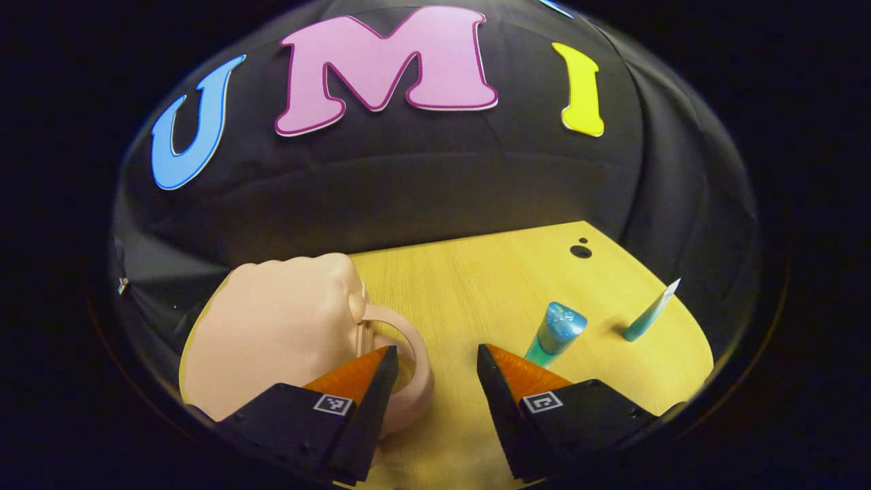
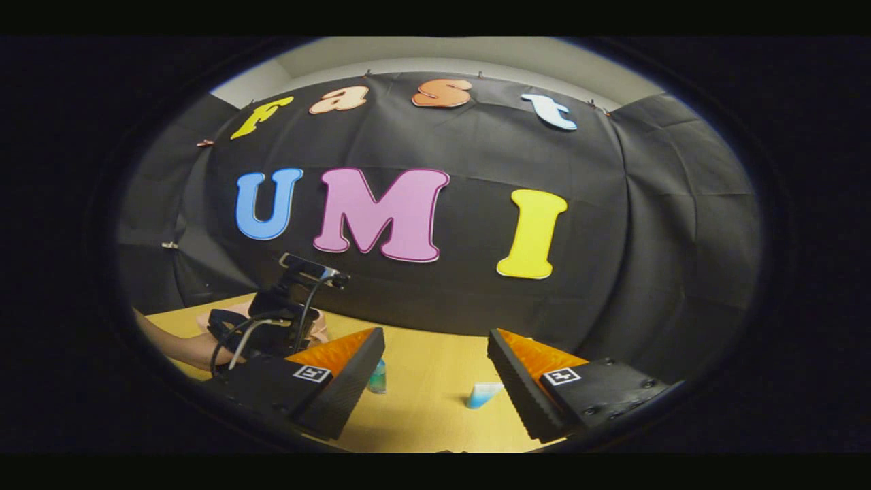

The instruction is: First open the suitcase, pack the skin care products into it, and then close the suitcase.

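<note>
Left gripper (image 1: 435,361) wide beside suitcase (image 1: 272,333); right gripper (image 2: 435,350) wide above table (image 2: 429,381) edge

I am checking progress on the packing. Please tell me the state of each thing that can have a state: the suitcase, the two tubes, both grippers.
Suitcase: closed, lying on the table, handle toward the camera.
Bottle-like tube: on the table, outside the suitcase, cap toward the camera.
Thin tube: on the table, outside the suitcase.
Left gripper: open, holding nothing, by the handle.
Right gripper: open, holding nothing.
</note>
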